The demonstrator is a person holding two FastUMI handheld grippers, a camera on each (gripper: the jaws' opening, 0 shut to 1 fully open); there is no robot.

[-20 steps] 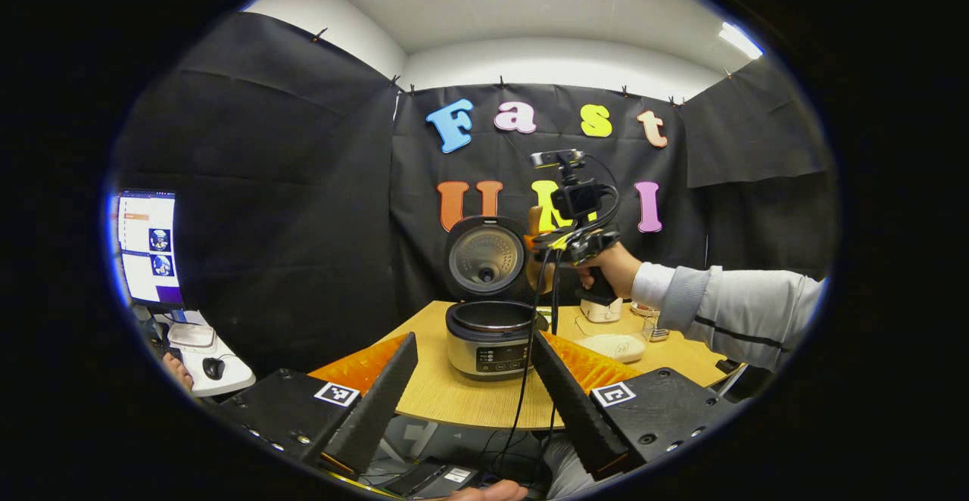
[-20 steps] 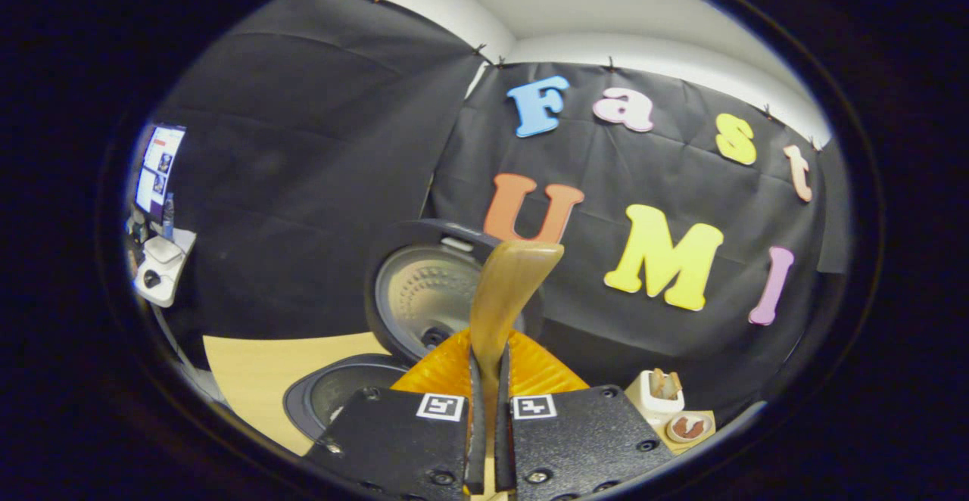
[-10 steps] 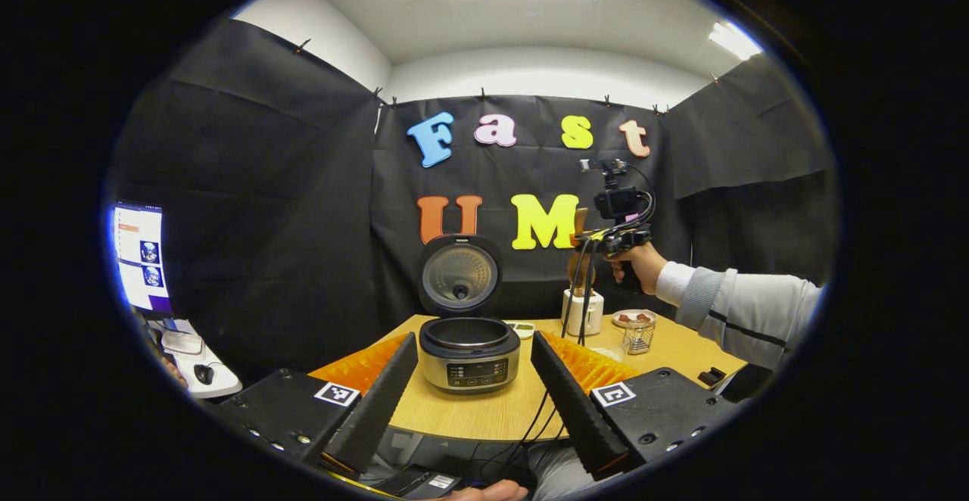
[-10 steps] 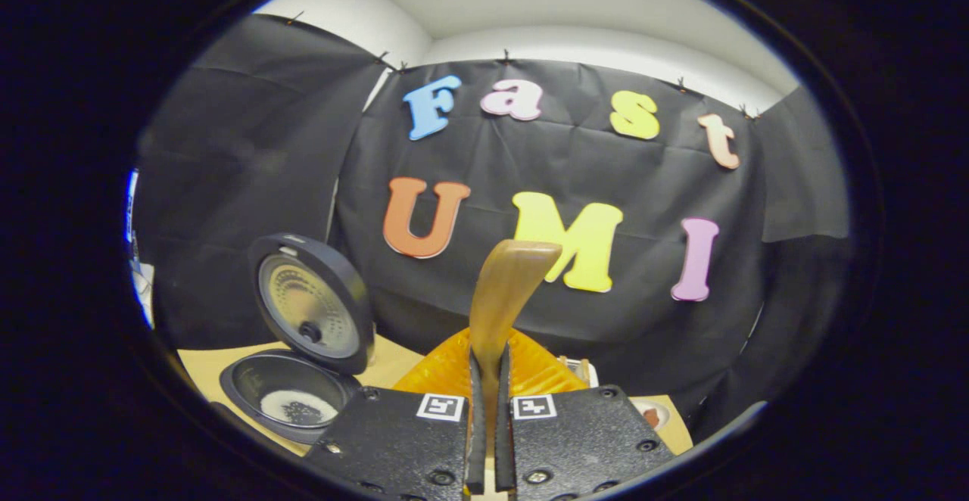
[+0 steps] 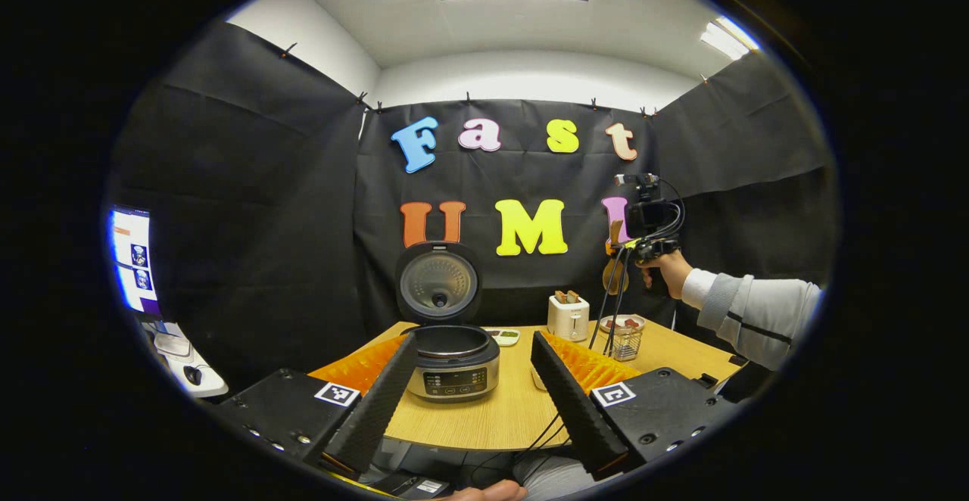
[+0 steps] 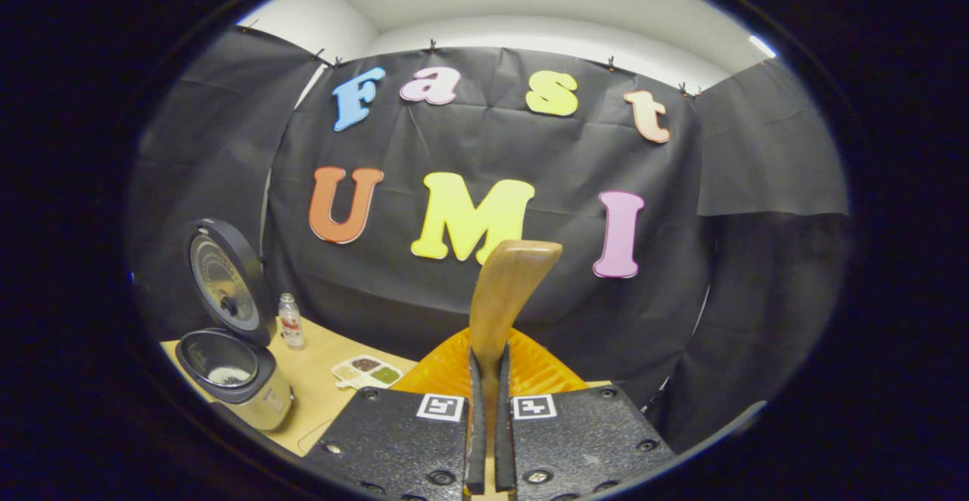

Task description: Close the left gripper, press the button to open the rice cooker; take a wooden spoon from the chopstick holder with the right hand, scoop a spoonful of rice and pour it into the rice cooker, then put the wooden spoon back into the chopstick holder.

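While we hold both tools up, the scene reads so:
Left tool [image 5: 473, 380]: our fingers stand wide apart, holding nothing, raised at the near edge of the tabletop [image 5: 500, 414].
Right tool [image 6: 488, 418]: fingers pressed together on the handle of the wooden spoon [image 6: 506, 297], which points up and forward; in the left gripper view we see this tool [image 5: 632, 247] high over the right end of the tabletop, in a hand [image 5: 666, 270] with a grey sleeve.
Rice cooker [image 5: 453, 361]: lid upright and open, on the tabletop between our left fingers; in the right gripper view, rice lies in its pot [image 6: 227, 372].
Chopstick holder [image 5: 625, 342]: a wire basket below the right tool, beside a white toaster [image 5: 568, 317].
Other: a small bottle [image 6: 288, 321] and a divided dish [image 6: 368, 370] near the cooker.
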